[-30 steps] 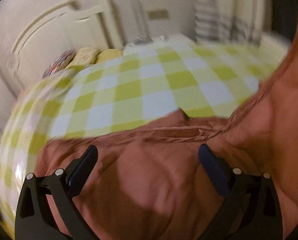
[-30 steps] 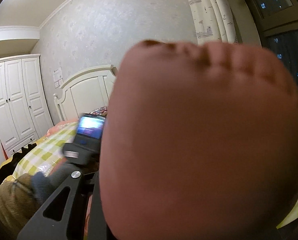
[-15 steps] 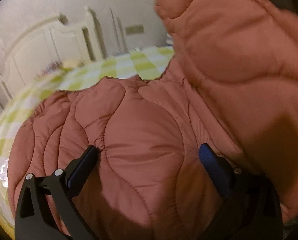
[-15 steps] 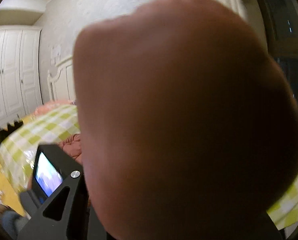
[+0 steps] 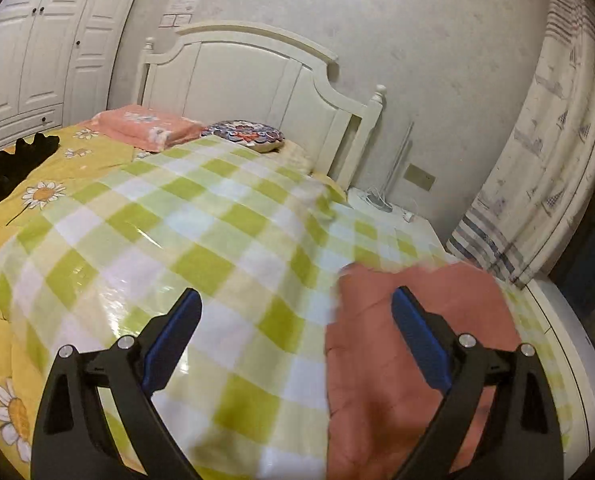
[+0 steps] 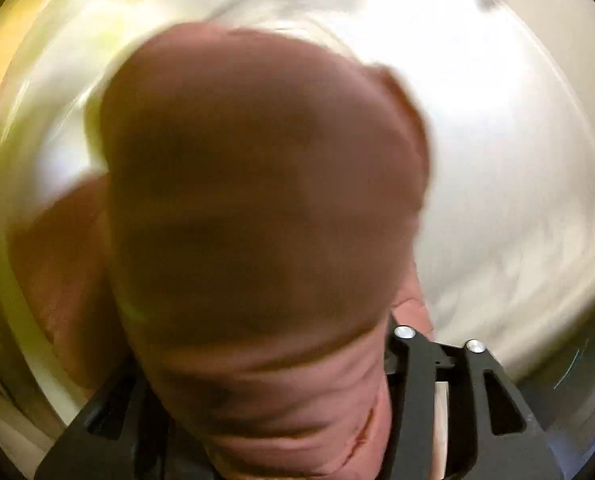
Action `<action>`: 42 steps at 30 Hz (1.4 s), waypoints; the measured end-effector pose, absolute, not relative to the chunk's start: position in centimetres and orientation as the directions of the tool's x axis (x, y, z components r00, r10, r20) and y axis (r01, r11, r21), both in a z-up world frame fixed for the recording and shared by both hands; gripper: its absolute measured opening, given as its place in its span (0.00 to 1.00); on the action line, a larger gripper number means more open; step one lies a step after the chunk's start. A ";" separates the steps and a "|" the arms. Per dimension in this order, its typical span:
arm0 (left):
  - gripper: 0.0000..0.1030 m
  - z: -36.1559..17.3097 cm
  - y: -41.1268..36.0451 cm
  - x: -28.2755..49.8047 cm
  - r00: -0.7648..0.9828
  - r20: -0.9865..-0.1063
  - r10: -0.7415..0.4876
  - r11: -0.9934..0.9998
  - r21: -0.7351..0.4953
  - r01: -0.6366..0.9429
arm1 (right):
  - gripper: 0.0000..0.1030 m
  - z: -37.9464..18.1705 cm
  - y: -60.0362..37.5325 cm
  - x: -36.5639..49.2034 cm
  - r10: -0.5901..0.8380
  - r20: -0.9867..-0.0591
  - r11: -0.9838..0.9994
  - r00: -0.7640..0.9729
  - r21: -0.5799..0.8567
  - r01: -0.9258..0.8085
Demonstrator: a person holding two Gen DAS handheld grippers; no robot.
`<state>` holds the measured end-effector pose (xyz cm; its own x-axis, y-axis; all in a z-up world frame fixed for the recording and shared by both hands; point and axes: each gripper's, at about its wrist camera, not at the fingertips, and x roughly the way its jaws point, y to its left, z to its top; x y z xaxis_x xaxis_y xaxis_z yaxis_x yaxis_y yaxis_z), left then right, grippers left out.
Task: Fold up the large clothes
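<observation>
Fingers of the left gripper (image 5: 293, 334) gape empty, now clear of the rust quilted jacket (image 5: 409, 360); right gripper (image 6: 265, 380) opening around its bunched fabric; fold released onto the bed (image 5: 201, 232).

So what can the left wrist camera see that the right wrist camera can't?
Only the left view shows the room: the checked blanket, white headboard, pillows, wardrobe, curtain, and the left hand-held gripper open with nothing between its fingers.

Only the right view shows the right hand-held gripper, its jaws opening with a bunched-up part of the jacket between them; the surroundings are a blur.

Both show the reddish-brown jacket; in the left view it lies on the blanket.
</observation>
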<state>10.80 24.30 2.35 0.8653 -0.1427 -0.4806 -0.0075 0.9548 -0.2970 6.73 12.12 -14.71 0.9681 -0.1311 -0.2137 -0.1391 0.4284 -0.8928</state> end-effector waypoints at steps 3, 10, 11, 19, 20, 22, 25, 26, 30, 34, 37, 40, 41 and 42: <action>0.94 3.4 23.1 10.5 0.850 -0.484 -0.207 0.959 -0.274 0.077 | 0.51 -15.9 12.4 6.1 -0.086 -0.169 0.408 0.982 -0.905 -0.120; 0.98 4.0 11.5 14.6 0.676 -0.593 -0.437 0.894 -0.204 0.400 | 0.51 -15.7 11.9 6.4 -0.113 -0.196 0.438 0.974 -0.890 -0.128; 0.98 3.3 10.2 15.9 0.650 -0.630 -0.425 0.895 -0.185 0.406 | 0.51 -15.7 11.7 6.5 -0.111 -0.195 0.441 0.975 -0.889 -0.127; 0.98 -4.4 7.5 21.1 0.563 -0.747 -0.354 0.895 -0.097 0.435 | 0.54 -14.8 9.4 6.3 -0.069 -0.239 0.482 0.968 -0.858 -0.178; 0.98 -4.6 7.4 20.9 0.574 -0.743 -0.344 0.896 -0.078 0.436 | 0.56 -14.6 9.1 6.0 -0.058 -0.253 0.489 0.966 -0.851 -0.193; 0.98 -4.8 7.3 20.4 0.599 -0.730 -0.330 0.901 -0.055 0.429 | 0.58 -13.3 7.6 4.9 -0.008 -0.324 0.536 0.946 -0.800 -0.269; 0.98 -4.7 7.7 20.1 0.609 -0.714 -0.346 0.902 -0.074 0.426 | 0.59 -10.3 4.1 3.1 0.115 -0.434 0.645 0.894 -0.652 -0.399; 0.98 -4.8 8.0 20.0 0.610 -0.708 -0.355 0.901 -0.087 0.424 | 0.59 -9.4 3.1 2.8 0.148 -0.455 0.672 0.878 -0.605 -0.427; 0.98 -4.8 8.4 20.9 0.618 -0.696 -0.367 0.901 -0.101 0.422 | 0.59 -5.2 0.0 0.8 0.281 -0.452 0.816 0.847 -0.352 -0.459; 0.98 -4.8 8.4 20.9 0.622 -0.693 -0.364 0.902 -0.094 0.422 | 0.59 -1.1 0.9 -0.1 0.428 -0.416 0.848 0.802 -0.123 -0.516; 0.98 -4.9 8.4 20.9 0.624 -0.693 -0.362 0.902 -0.092 0.422 | 0.62 -0.3 -0.4 0.3 0.377 -0.398 0.885 0.836 -0.113 -0.453; 0.98 -4.8 8.4 20.8 0.628 -0.692 -0.357 0.904 -0.086 0.418 | 0.67 -5.1 1.6 3.4 0.301 -0.535 0.881 0.789 -0.160 -0.445; 0.98 -4.6 8.4 20.6 0.630 -0.692 -0.352 0.905 -0.081 0.418 | 0.68 -8.4 2.9 4.6 0.209 -0.615 0.865 0.760 -0.247 -0.438; 0.98 -4.2 8.2 20.3 0.631 -0.700 -0.334 0.908 -0.061 0.414 | 0.68 -8.8 3.3 4.4 0.162 -0.600 0.847 0.784 -0.323 -0.422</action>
